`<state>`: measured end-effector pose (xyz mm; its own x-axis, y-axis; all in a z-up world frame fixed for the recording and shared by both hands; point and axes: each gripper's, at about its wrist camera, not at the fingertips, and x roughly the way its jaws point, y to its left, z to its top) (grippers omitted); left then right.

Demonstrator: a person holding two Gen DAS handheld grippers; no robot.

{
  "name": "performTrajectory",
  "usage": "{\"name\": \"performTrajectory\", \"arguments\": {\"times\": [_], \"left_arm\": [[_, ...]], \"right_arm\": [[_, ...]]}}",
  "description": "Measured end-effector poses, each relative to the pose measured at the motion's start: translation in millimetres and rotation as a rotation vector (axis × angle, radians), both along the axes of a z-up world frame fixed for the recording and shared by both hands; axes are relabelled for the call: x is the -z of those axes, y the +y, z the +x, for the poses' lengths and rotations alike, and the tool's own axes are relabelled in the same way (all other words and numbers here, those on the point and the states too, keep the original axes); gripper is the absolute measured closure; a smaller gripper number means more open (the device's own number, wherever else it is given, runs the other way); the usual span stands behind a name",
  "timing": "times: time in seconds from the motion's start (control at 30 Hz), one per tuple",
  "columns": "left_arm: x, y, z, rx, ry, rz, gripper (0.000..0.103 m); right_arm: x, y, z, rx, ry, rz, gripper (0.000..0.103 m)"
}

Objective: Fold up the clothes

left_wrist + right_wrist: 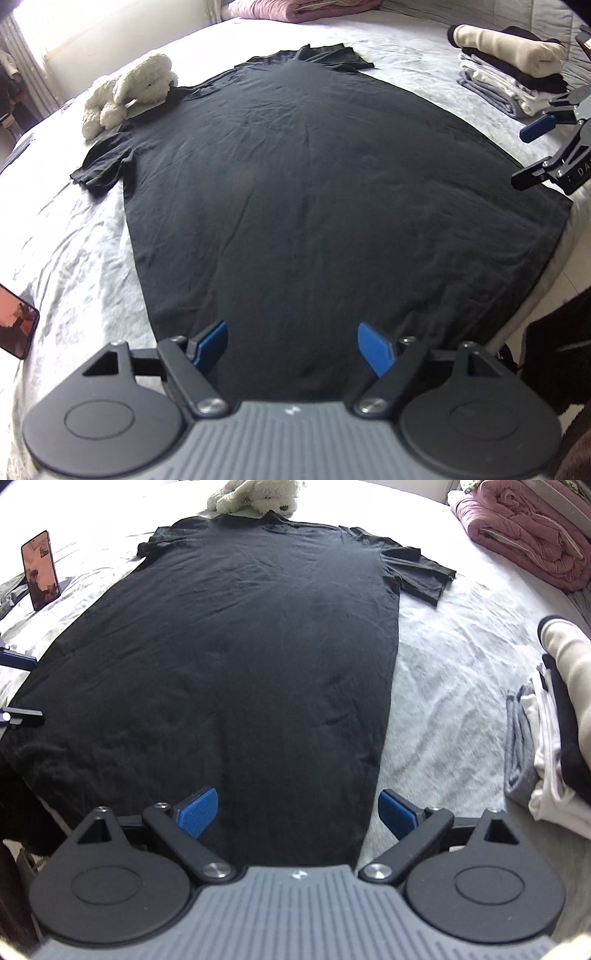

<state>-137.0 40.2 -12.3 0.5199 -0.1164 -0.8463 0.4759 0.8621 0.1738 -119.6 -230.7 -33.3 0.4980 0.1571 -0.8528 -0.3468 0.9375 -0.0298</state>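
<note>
Black T-shirt [295, 192] spread flat on a bed [74, 240].
Left gripper [291, 347] and right gripper [297, 812] are held released above its hem.

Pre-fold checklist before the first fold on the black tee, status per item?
1. Black T-shirt spread flat on the bed sheet: ok.
2. Both sleeves laid out: ok.
3. Left gripper open, nothing held: ok.
4. Right gripper open, nothing held: ok.
5. Collar clear of the plush toy: not ok, they touch.
6. Folded clothes stack off the shirt: ok.
</note>
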Motion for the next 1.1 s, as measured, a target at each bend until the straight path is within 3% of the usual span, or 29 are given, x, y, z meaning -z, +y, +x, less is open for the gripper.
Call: {"name": "performTrajectory", "arguments": {"times": [0.37, 0.67, 0.83, 1.1], "left_arm": [[13, -15, 66, -0.040, 0.009, -0.045, 0.019], [9, -34, 141, -0.029, -0.027, -0.073, 0.016], [14, -51, 192, -0.068, -0.099, -0.122, 0.016], [35, -72, 272, -0.143, -0.206, -0.273, 0.016]], "right_arm": [[15, 27, 65, 0.006, 0.020, 0.050, 0.007], [10, 9, 130, 0.077, -0.039, 0.088, 0.007], [12, -13, 176, 0.186, -0.074, 0.165, 0.007], [25, -65, 241, 0.523, -0.113, 0.391, 0.015]]}}
